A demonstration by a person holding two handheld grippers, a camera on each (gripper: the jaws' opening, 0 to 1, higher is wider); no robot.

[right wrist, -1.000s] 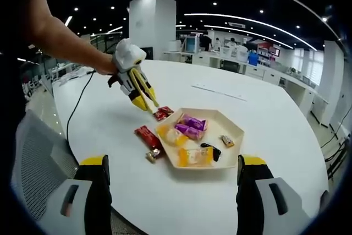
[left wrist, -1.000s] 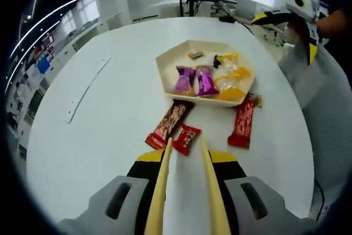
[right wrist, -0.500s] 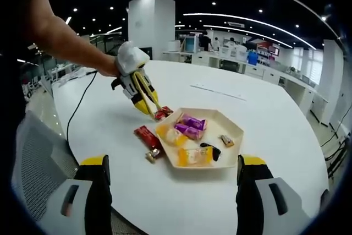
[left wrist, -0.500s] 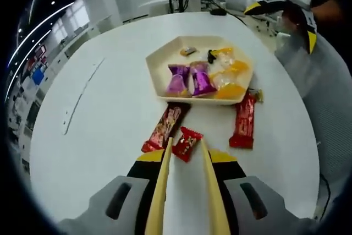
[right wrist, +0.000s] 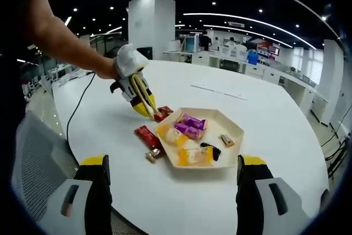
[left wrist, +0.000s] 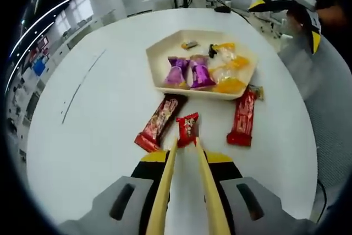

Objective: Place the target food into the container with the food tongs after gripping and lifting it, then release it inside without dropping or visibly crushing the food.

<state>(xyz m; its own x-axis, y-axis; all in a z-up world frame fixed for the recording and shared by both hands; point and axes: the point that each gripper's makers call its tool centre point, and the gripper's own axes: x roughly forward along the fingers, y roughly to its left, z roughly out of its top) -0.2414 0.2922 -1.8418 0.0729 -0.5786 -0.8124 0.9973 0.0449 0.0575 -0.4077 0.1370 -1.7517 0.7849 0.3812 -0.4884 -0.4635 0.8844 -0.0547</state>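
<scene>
A small red candy [left wrist: 187, 127] lies on the white table [left wrist: 99, 136], just short of the cream hexagonal tray [left wrist: 159, 53]. My left gripper [left wrist: 186, 142] carries yellow tongs, and their tips have narrowed onto the candy's near end. In the right gripper view, the left gripper [right wrist: 155, 115] reaches down to the candy [right wrist: 161, 114] beside the tray [right wrist: 234, 136]. The tray holds two purple candies [left wrist: 187, 72], yellow ones [left wrist: 228, 83] and small pieces. My right gripper [right wrist: 173, 160] stands wide open with nothing in it, at the table's edge [left wrist: 302, 4].
A long red bar [left wrist: 159, 122] lies left of the candy and another red bar [left wrist: 242, 116] to its right, with a small gold sweet [left wrist: 256, 92] at the tray's corner. A grey chair [left wrist: 324, 97] stands at the table's rim. A person's arm [right wrist: 66, 42] holds the left gripper.
The tongs have moved onto the small red candy and narrowed around it; the candy has turned upright between the tips. The right gripper has stayed still.
</scene>
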